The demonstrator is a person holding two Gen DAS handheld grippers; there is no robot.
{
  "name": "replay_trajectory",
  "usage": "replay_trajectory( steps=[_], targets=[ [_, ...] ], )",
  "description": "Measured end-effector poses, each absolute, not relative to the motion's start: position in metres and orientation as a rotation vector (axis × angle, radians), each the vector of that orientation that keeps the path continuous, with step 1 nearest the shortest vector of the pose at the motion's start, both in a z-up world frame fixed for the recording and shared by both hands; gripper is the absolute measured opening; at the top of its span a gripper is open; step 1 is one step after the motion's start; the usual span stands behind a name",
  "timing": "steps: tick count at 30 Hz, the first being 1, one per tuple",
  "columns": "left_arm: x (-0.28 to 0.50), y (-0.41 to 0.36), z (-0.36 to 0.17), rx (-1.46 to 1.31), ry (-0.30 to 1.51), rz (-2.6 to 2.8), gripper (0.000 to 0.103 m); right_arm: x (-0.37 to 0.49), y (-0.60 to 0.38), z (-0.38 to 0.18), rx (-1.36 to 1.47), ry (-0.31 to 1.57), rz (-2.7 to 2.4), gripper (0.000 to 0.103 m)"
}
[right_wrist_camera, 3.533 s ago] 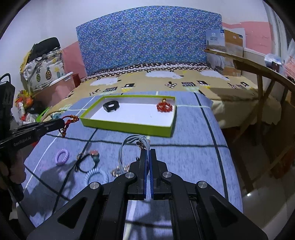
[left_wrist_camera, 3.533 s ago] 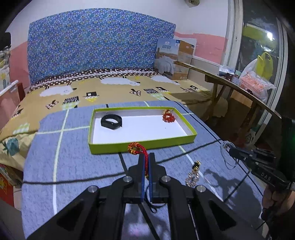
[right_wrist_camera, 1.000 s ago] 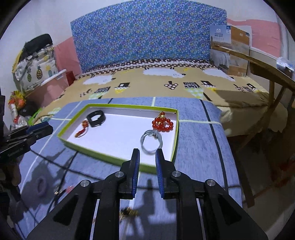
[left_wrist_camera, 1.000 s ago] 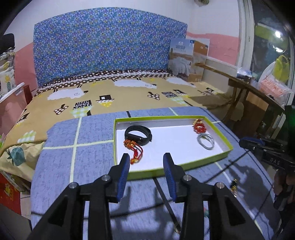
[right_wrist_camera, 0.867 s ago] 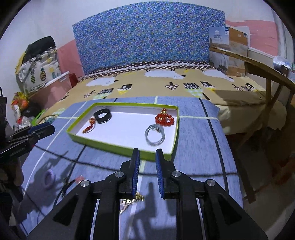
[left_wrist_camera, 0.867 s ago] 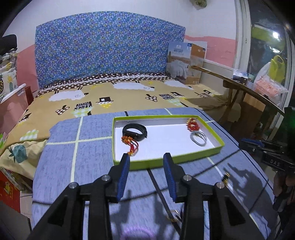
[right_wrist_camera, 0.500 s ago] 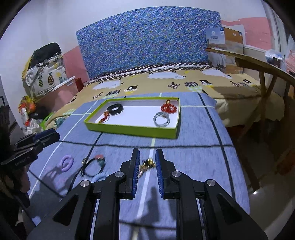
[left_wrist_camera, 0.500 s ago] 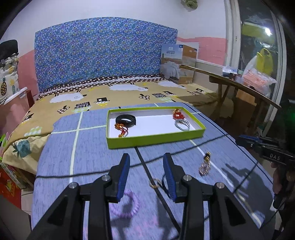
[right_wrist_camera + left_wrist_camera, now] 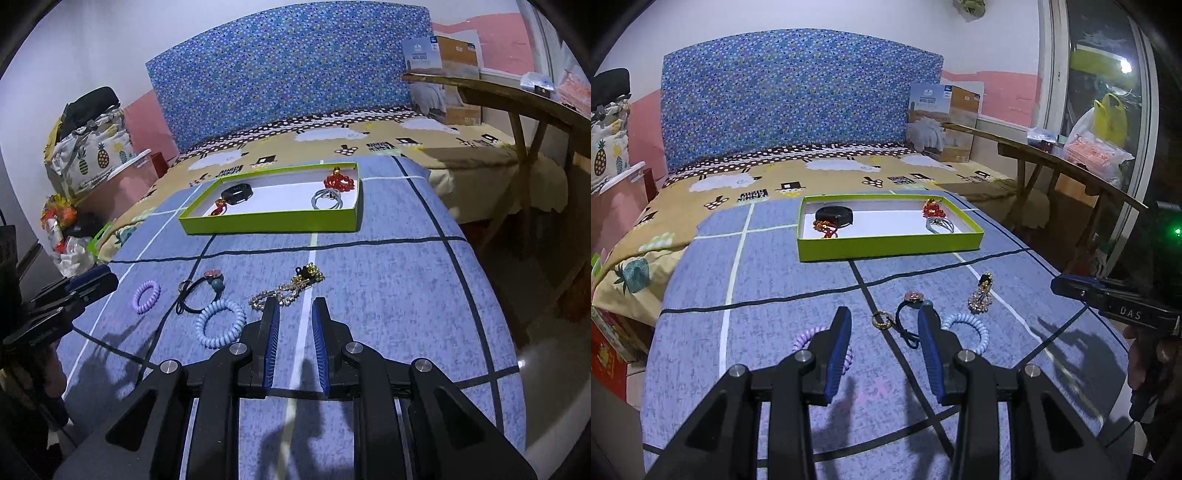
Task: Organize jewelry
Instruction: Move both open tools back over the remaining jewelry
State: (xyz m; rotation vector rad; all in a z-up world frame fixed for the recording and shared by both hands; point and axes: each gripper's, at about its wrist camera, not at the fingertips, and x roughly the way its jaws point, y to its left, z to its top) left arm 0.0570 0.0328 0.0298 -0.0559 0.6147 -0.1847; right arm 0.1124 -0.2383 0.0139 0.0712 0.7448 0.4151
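Left wrist view: the left gripper (image 9: 884, 334) hangs with its jaws spread wide and nothing between them, low over the blue cloth (image 9: 768, 280); just ahead lie a small ring (image 9: 881, 319), a black hair tie (image 9: 909, 321) with a round charm, a pale blue coil (image 9: 964, 331) and a purple coil (image 9: 822, 345) partly hidden behind the left finger; a gold chain (image 9: 981, 295) sits a little further right; the green tray (image 9: 886, 247) stands well beyond, already holding a black band (image 9: 834, 215), a red tassel (image 9: 825, 228), red beads (image 9: 932, 209) and a silver ring (image 9: 939, 225); the step in hand looks like the reach for the next loose piece, probably the ring or hair tie, which calls for a short drop and a narrow pinch since both lie flat on cloth; the right gripper (image 9: 1071, 287) is at the right edge, clear of the path

Right wrist view: the right gripper (image 9: 293, 334) is likewise parted and empty, its tips just short of the chain; the next move here seems a forward dip to catch the links without snagging the cloth; the pale blue coil lies just beside the left finger and could be nudged; the left gripper waits at the far left; a bed (image 9: 424, 144) and wooden frame (image 9: 517, 99) stand behind, out of the way
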Motion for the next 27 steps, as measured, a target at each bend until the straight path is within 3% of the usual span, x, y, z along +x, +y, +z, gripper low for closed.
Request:
replay_trajectory(
  steps=[3,5,27],
  targets=[
    [0.057,0.033,0.028,-0.058,0.617,-0.183,0.039,0.112,-0.236,0.012,0.071,0.751,0.417,0.024],
    [0.058,0.033,0.026,-0.058,0.622,-0.183,0.039,0.113,-0.234,0.011,0.069,0.755,0.42,0.042],
    [0.082,0.022,0.009,-0.028,0.671,-0.229,0.039,0.134,-0.222,-0.007,0.065,0.821,0.411,0.042]
  ],
)
